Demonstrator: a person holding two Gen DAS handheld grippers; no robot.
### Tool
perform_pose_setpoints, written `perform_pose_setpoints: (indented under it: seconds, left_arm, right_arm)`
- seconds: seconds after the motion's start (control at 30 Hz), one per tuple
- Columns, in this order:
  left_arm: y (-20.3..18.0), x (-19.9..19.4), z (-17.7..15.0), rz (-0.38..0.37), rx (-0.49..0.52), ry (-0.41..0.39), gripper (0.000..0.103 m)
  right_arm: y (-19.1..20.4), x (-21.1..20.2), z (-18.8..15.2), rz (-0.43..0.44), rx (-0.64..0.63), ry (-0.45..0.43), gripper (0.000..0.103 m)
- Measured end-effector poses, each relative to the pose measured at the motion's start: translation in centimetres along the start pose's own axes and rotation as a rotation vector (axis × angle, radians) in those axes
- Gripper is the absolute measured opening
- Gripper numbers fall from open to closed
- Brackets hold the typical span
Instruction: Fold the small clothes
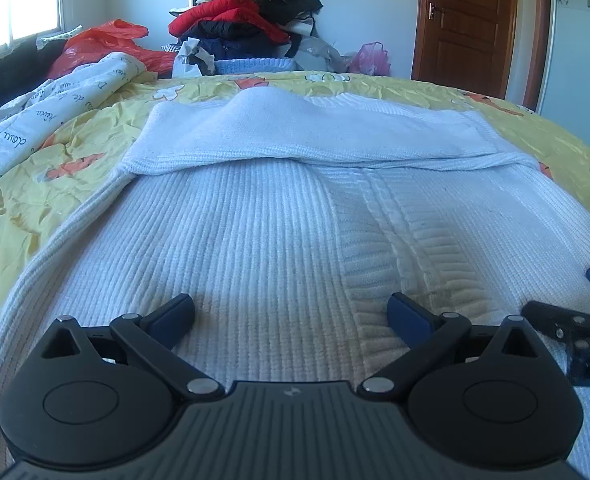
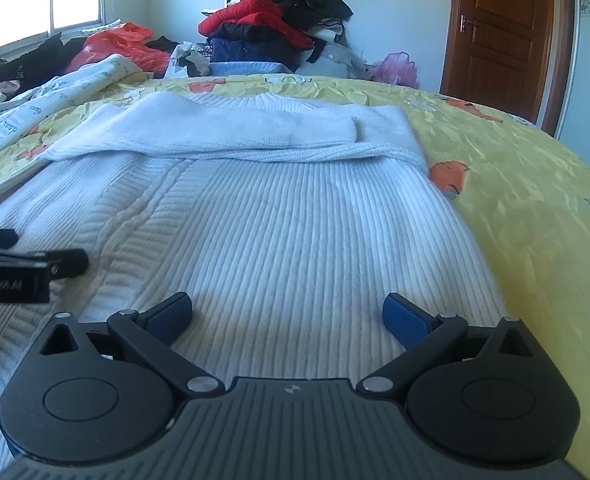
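Both claws, left (image 1: 291, 314) and right (image 2: 287, 314), gape wide and empty over the sweater (image 1: 255, 232); grabbing one layer could undo the sleeves.

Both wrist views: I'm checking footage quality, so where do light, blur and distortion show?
Left wrist view: window blown out white, bed edge bowed by the fisheye. Right wrist view: left gripper smeared at the frame edge, sweater ribs sharp.
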State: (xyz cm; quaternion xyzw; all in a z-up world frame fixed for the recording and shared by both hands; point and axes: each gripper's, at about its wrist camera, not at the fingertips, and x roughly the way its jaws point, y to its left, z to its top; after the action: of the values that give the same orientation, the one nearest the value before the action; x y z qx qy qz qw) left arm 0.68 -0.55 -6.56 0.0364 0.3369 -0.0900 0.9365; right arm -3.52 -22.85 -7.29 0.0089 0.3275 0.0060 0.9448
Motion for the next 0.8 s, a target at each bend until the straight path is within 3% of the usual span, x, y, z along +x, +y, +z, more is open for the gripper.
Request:
perform_pose_setpoints:
  seconds: [0.47, 0.8]
  left_arm:
    - [-0.4, -1.5, -0.8, 0.026, 0.033, 0.015, 0.103]
    - [0.4, -2.2, -1.7, -0.006, 0.026, 0.001, 0.103]
  right_arm:
    - [0.0, -0.1, 0.1, 0.008, 0.002, 0.001, 0.102]
    - [0.0, -0.1, 0.1, 0.007, 0.001, 0.000, 0.102]
